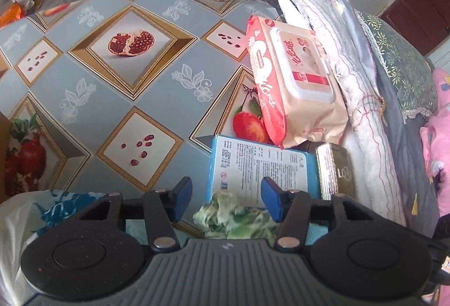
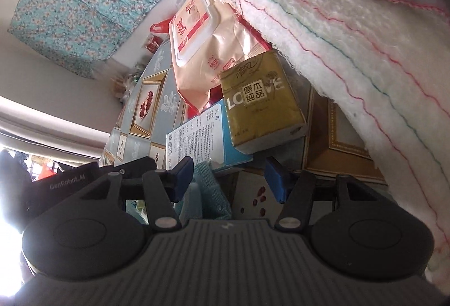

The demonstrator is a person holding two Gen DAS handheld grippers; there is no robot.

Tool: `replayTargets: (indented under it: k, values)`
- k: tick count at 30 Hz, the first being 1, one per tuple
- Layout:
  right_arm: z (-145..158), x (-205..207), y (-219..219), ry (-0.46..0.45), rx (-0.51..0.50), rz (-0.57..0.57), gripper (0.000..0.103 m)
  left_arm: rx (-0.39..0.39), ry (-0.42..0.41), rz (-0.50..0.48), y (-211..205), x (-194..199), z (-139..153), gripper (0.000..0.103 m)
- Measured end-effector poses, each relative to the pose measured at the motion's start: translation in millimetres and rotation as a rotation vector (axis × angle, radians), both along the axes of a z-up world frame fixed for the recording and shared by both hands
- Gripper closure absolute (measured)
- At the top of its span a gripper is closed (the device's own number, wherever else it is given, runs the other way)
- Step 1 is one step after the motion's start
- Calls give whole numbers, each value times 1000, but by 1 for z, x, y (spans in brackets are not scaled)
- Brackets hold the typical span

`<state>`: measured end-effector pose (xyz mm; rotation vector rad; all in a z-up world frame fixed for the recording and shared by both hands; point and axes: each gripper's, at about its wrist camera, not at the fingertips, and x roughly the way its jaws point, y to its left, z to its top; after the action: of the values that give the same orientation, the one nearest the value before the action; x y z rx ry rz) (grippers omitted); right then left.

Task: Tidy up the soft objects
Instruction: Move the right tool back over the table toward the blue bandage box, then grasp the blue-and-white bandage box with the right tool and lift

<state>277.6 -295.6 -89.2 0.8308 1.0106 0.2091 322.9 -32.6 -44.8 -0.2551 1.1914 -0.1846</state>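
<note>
A: The left gripper [image 1: 226,197] hangs unclenched over that crumpled green cloth [image 1: 239,221], just beside the blue box [image 1: 261,165].

B: Right gripper [image 2: 229,175]'s released too — teal towel [image 2: 208,190] between its 2 pads, ungripped. Pinch both deep, at the edge.

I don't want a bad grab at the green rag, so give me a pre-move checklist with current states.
1. Left gripper jaws apart: ok.
2. Crumpled green-and-white cloth between the left fingers: ok.
3. Left pads pressing on that cloth: not ok, gaps show.
4. Right gripper jaws apart: ok.
5. Folded teal cloth gripped by the right: cannot tell.
6. Blue printed box clear of the cloth: not ok, directly behind it.
</note>
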Motion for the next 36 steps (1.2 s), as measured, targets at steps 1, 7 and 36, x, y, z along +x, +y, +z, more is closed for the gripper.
replayTargets:
  k: [1, 7, 36]
  values:
    - [-2, 2, 1, 2, 12, 1, 48, -1, 10, -3, 0, 3, -3, 48]
    - [-14, 14, 3, -1, 75, -9, 49, -16, 84, -53, -9, 16, -24, 49]
    - [53, -9, 10, -197, 149, 12, 75, 1, -130, -64, 5, -49, 67, 58]
